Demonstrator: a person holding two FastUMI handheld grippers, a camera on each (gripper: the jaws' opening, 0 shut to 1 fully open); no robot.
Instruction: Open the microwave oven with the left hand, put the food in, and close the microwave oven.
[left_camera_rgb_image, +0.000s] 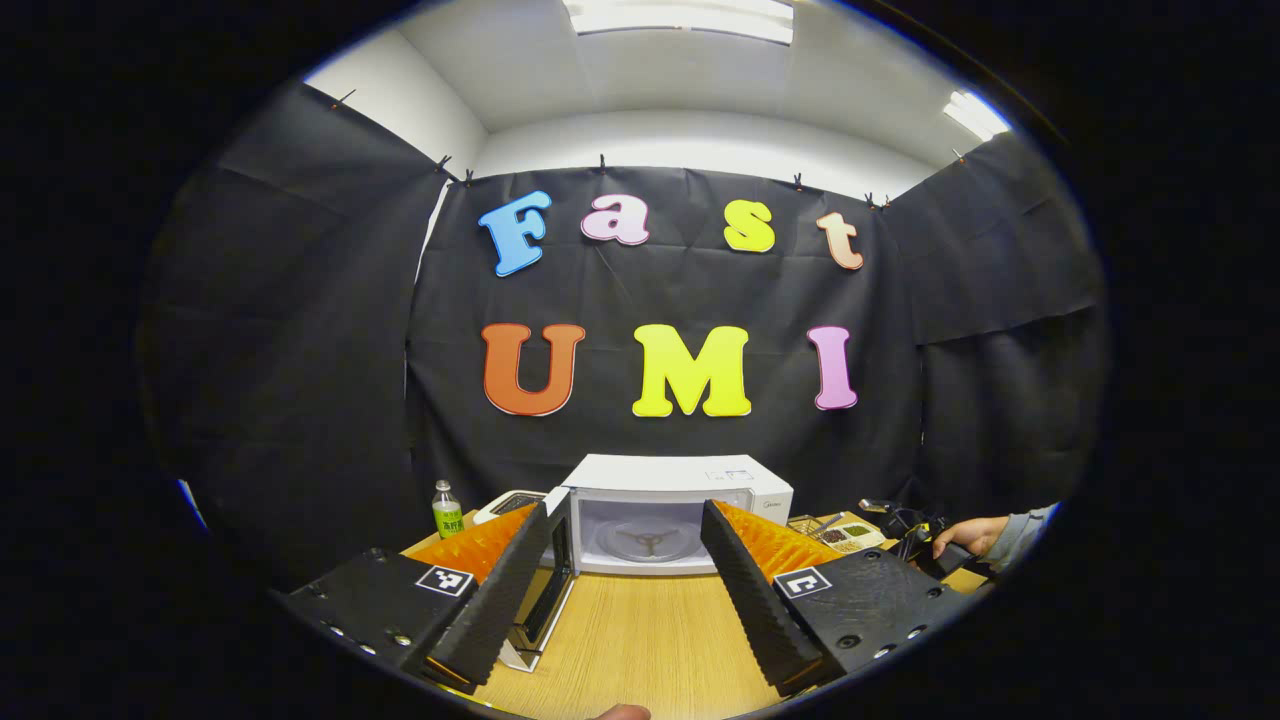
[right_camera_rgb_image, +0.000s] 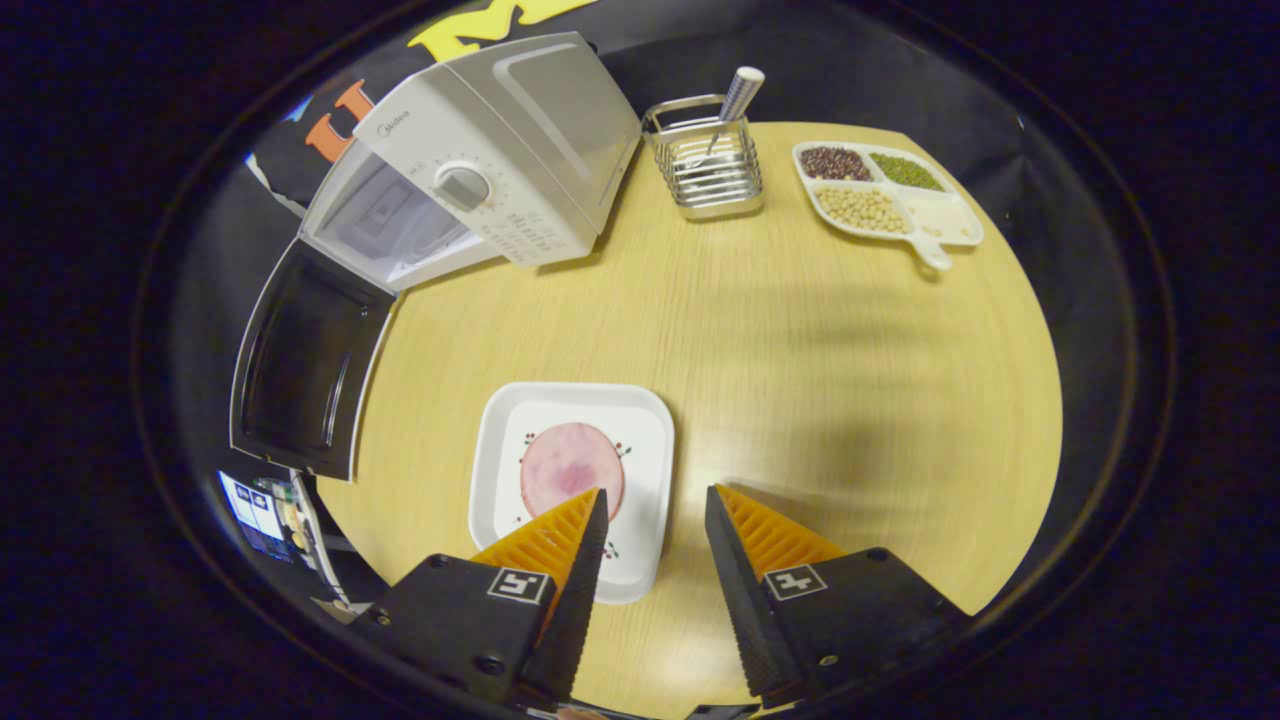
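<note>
The white microwave (left_camera_rgb_image: 672, 500) stands at the back of the wooden table with its door (left_camera_rgb_image: 548, 590) swung wide to the left; the cavity with its glass turntable (left_camera_rgb_image: 645, 541) is bare. My left gripper (left_camera_rgb_image: 625, 520) hangs open in front of the cavity, holding nothing. In the right gripper view the microwave (right_camera_rgb_image: 500, 150) and its open door (right_camera_rgb_image: 300, 360) lie at upper left. A white square plate (right_camera_rgb_image: 640, 450) with a round pink slice of ham (right_camera_rgb_image: 570, 468) rests on the table. My right gripper (right_camera_rgb_image: 655, 510) is open above the plate's right edge, one finger over the plate.
A wire utensil holder (right_camera_rgb_image: 705, 155) with a utensil and a divided tray of beans (right_camera_rgb_image: 885, 190) sit at the table's far side. A green bottle (left_camera_rgb_image: 447, 510) and a white device stand left of the microwave. A person's hand (left_camera_rgb_image: 975, 535) shows at the right.
</note>
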